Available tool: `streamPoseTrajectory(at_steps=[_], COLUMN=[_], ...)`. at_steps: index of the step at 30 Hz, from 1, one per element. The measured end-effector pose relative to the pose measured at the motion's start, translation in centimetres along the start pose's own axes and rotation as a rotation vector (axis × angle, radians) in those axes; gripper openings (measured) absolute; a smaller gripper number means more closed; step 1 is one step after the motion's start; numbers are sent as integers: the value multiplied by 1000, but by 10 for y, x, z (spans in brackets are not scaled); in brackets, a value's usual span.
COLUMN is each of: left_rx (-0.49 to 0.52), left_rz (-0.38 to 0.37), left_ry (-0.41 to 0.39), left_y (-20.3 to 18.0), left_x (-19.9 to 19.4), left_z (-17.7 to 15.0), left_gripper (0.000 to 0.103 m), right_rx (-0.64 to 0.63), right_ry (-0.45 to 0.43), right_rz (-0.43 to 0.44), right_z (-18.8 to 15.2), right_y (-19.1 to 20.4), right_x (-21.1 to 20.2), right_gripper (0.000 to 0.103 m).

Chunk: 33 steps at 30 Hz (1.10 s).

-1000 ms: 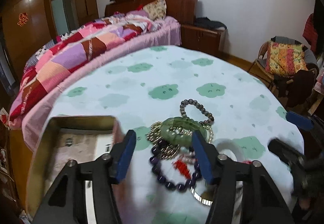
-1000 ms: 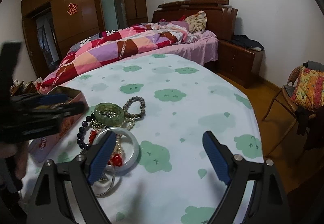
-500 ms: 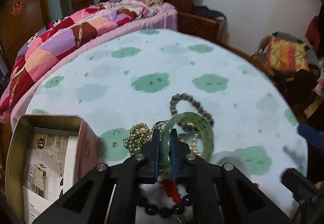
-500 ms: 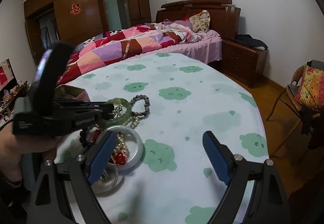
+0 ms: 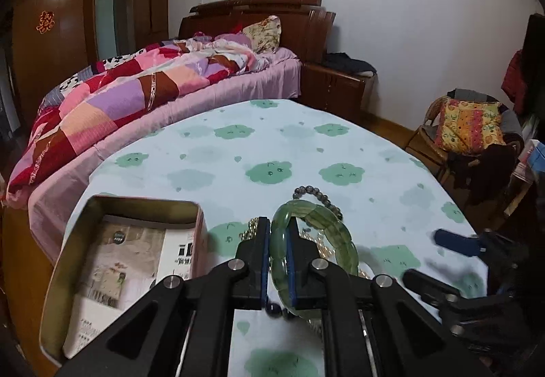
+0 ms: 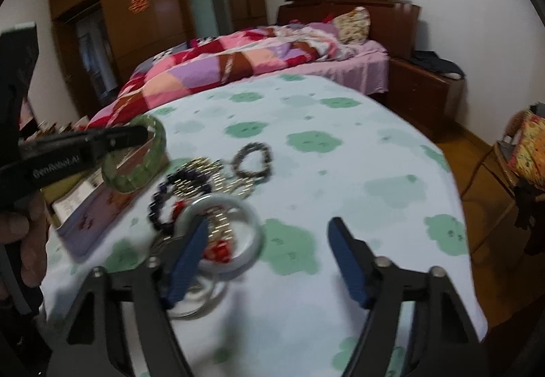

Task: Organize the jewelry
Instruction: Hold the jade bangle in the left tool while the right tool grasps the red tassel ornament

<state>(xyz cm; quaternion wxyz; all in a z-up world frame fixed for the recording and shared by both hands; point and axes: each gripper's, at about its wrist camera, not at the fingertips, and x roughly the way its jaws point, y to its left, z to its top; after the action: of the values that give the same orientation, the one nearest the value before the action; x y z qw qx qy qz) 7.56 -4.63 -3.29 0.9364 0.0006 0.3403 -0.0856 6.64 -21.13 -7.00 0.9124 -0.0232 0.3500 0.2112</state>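
My left gripper [image 5: 278,234] is shut on a green jade bangle [image 5: 327,234] and holds it lifted above the table; the bangle also shows in the right wrist view [image 6: 143,159], in the air beside the open tin box [image 6: 102,200]. The tin box [image 5: 102,261] lies left of the left gripper. My right gripper [image 6: 269,257] is open and empty, low over a white bangle [image 6: 252,234]. A dark bead bracelet [image 6: 160,206], a grey bead bracelet [image 6: 253,160], gold chains [image 6: 201,172] and a red charm [image 6: 219,249] lie piled on the tablecloth.
The round table [image 6: 357,172] has a cloth with green cloud prints. A bed with a patchwork quilt [image 5: 136,97] stands behind it. A chair with a yellow cushion [image 5: 470,128] is at the right. A wooden wardrobe [image 6: 136,36] lines the far wall.
My left gripper closed on the green bangle and lifted it off the pile, toward the tin box. My right gripper moved left and forward over the white bangle.
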Motion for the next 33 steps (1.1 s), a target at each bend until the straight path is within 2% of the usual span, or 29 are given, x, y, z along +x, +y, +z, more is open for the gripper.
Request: streamPoseTrajectory(at_steps=[4,6,20,24,28,30,33], left_rx=[11,12,11,8,2,0,-3], left_rz=[-15,-24,-45,-43,-45,-46,-46], left_ry=[-6,-4,0,-10,-11,-12,-14], left_y=[1,2,3,4,5,6,6], left_x=[-13,-16,-20,-23,-24,-25,-26], left_z=[-11,-16,-27,-26,-27,-27,-27], left_gripper=[8,8,8,8,8,8,8], right_rx=[-64,-85,-167,-190,-213,-219,-207], right_ry=[32,60,129,169,217,213,203], right_rz=[34,36,54,83,119,114,133], right_z=[-4,-7,-4,-2,-5,-6,-5], right_y=[19,24,40,41,43,43,42], right_x=[4,9,21,25,28,26,23], right_gripper=[51,39,29,20,17,10,7])
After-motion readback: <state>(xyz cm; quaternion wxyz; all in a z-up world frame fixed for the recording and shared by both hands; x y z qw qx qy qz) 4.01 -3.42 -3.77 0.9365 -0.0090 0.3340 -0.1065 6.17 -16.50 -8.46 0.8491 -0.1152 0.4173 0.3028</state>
